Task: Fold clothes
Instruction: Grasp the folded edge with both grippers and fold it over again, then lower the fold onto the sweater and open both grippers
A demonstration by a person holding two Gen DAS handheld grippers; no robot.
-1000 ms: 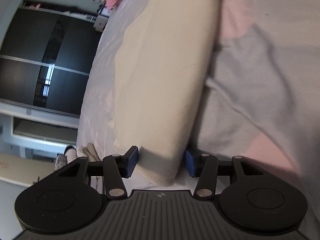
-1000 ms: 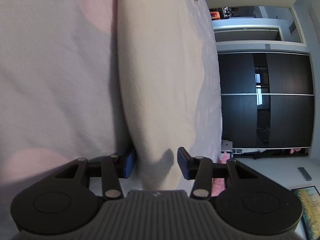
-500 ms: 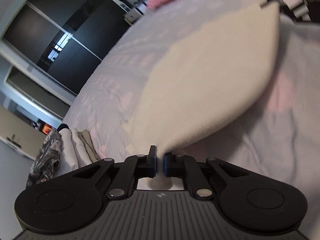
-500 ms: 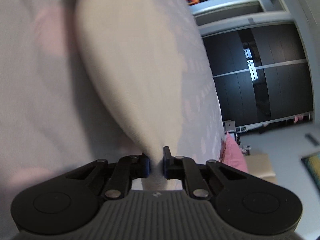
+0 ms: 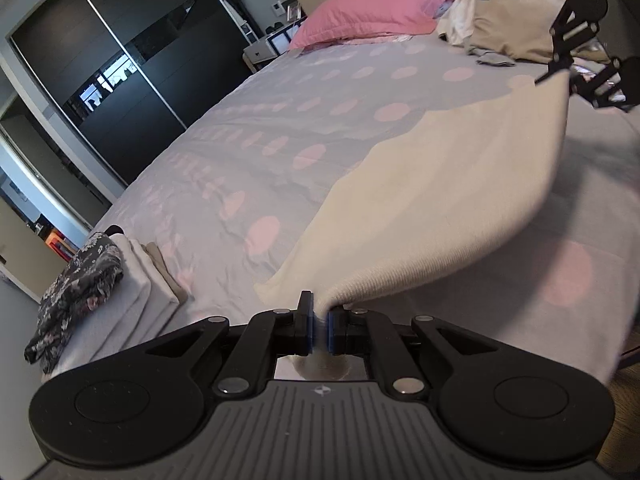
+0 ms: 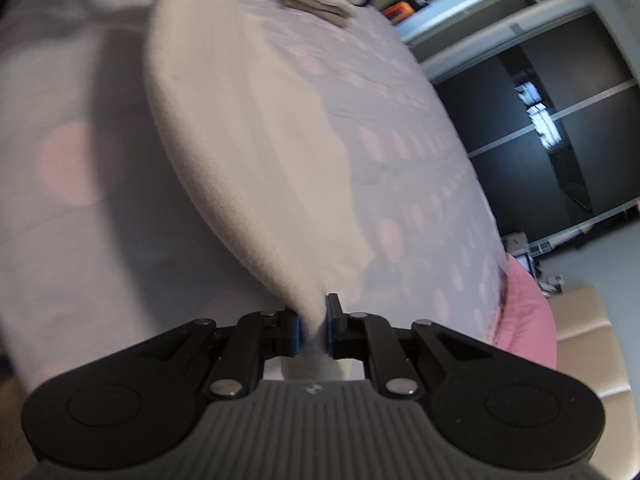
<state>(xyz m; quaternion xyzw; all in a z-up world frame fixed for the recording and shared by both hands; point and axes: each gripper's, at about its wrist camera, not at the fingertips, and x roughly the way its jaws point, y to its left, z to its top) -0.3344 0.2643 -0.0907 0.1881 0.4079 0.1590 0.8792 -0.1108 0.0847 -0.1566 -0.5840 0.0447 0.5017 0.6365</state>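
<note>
**Garment strung between two grippers over the bed**

The garment (image 5: 440, 200) hangs between the left gripper (image 5: 319, 326) at its near end and the right gripper (image 5: 560, 70) at its far end, above the bedspread (image 5: 260, 152). A stack of folded clothes (image 5: 120, 280) sits on the bed to the left. A pillow (image 5: 368, 12) and a heap of clothes (image 5: 508, 16) lie at the head, a wardrobe (image 5: 120, 72) beyond the bed's left side
</note>
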